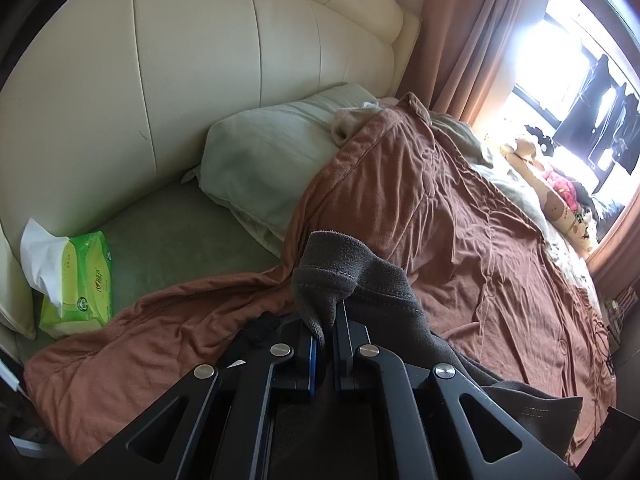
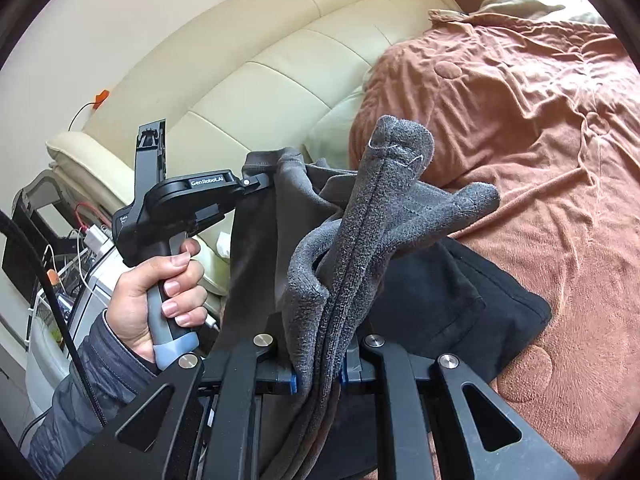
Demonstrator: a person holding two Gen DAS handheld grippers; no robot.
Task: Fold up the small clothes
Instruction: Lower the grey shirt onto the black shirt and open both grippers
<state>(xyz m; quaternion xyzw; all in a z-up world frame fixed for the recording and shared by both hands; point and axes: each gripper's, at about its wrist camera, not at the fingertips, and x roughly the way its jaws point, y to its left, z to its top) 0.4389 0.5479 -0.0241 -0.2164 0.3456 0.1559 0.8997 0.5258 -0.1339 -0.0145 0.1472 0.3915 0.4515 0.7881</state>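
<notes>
- The grey garment [image 2: 360, 216] was fuzzy fleece cloth with a stitched seam.
- The rust-brown bedspread [image 1: 460, 216] was soft, matt, wrinkled cloth.
- The cream headboard [image 1: 200, 60] looked like smooth, faintly glossy leather.
- The tissue pack [image 1: 86, 280] was shiny green plastic holding white paper.
- The left hand-held gripper [image 1: 325, 334] was matt black plastic with bright metal pins.

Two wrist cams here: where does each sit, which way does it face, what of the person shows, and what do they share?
Left wrist: on the left gripper, facing pillow, tissue pack and window; no hand shows.
Right wrist: on the right gripper, facing the headboard; the person's left hand shows.
Shared: grey garment, brown blanket, headboard.
</notes>
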